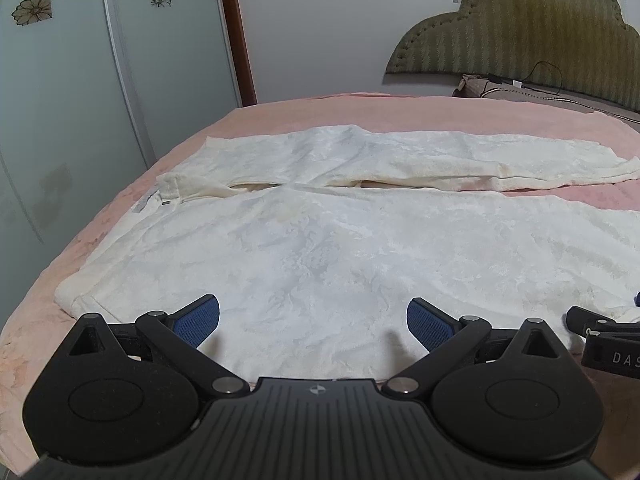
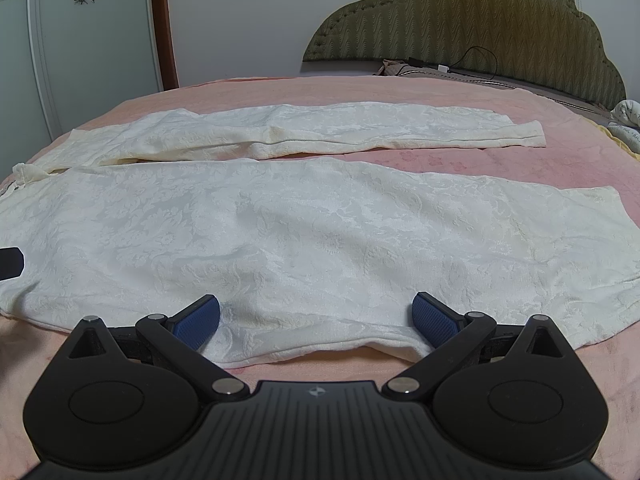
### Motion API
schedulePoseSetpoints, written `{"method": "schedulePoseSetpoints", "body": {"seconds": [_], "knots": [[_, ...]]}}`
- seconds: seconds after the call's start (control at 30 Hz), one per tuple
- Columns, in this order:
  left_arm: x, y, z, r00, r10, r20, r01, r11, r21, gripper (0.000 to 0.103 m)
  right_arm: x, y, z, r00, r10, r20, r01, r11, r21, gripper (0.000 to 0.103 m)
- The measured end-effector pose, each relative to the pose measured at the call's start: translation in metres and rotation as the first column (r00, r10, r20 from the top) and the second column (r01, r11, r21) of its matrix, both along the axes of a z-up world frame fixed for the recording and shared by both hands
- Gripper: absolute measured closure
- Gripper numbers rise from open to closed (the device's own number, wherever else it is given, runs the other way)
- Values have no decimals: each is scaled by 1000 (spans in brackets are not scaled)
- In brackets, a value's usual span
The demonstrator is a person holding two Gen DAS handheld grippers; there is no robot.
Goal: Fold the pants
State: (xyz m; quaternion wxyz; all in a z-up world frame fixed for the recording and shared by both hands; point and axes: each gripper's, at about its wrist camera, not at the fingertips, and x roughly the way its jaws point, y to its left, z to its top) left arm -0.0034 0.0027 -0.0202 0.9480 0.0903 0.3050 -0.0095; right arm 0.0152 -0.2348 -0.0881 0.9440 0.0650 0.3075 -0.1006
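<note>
Blue ribbed pads line the left gripper [image 1: 313, 322], whose fingers are spread wide and grasp nothing, poised over the near edge of the pants [image 1: 340, 248] by the waist end. The right gripper [image 2: 316, 320] is likewise spread and empty, at the near hem of the closer leg. Cream and damask-patterned, the pants lie flat on a pink bedspread [image 2: 480, 160], legs parted, faint yellowish marks along the seams. At the waist a small tag shows, its print unreadable. A padded olive headboard [image 2: 460, 20] stands beyond, cut off at the frame.
</note>
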Motion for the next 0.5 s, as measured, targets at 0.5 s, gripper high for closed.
{"method": "schedulePoseSetpoints", "body": {"seconds": [0.5], "knots": [[8,21,9,998,53,39,-52,999,-10,1,0,0,0,1000,0,0,0,1000,0,0]]}}
